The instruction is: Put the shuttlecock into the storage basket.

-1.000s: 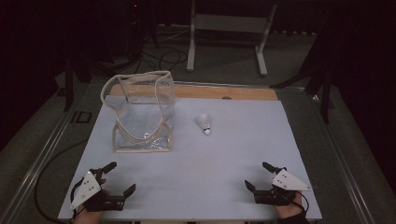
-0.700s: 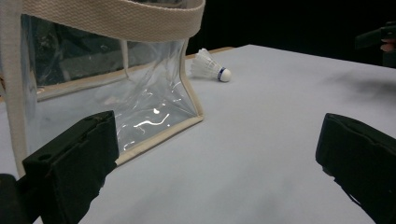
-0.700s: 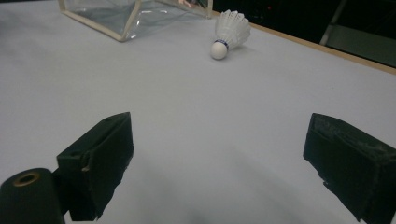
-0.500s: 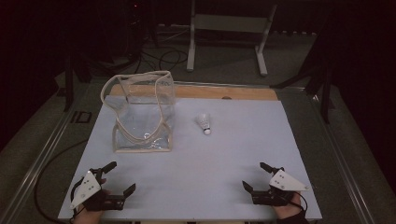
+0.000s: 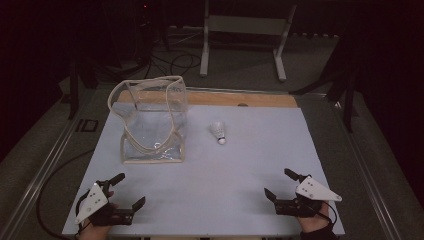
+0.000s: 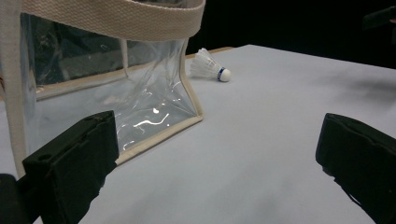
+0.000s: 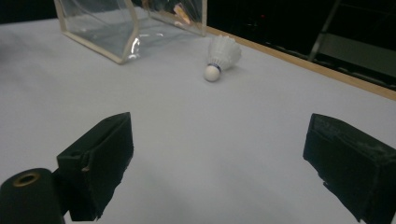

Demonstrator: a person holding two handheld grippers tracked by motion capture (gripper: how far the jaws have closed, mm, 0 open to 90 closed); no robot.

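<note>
Setting: you sat at a pale surface (image 5: 240, 165) in a dark room, with your hands coming in from its near edge.
Left claw: your left claw (image 5: 127, 189) rested low at the near left corner, its jaws spread wide with nothing between them. In the left gripper view the two black jaws stood far apart, with bare surface in the gap.
Right claw: your right claw (image 5: 281, 184) rested low at the near right corner, its jaws likewise spread wide, holding and touching nothing. A grey three-cornered plate topped it.
Bag: a clear plastic bag (image 5: 152, 122) with cream webbing trim and handles stood upright on the far left part of the surface, its top open. It was well apart from both claws; in the left gripper view it (image 6: 112, 79) sat ahead and to the left of the jaws.
Shuttlecock: a white shuttlecock (image 5: 218, 132) lay on its side just right of the bag and apart from it, its round cork tip toward you. In the right gripper view it (image 7: 219, 58) lay ahead, above the gap between the jaws.
Background: a metal stand (image 5: 245, 35) stood on the floor beyond the surface.
</note>
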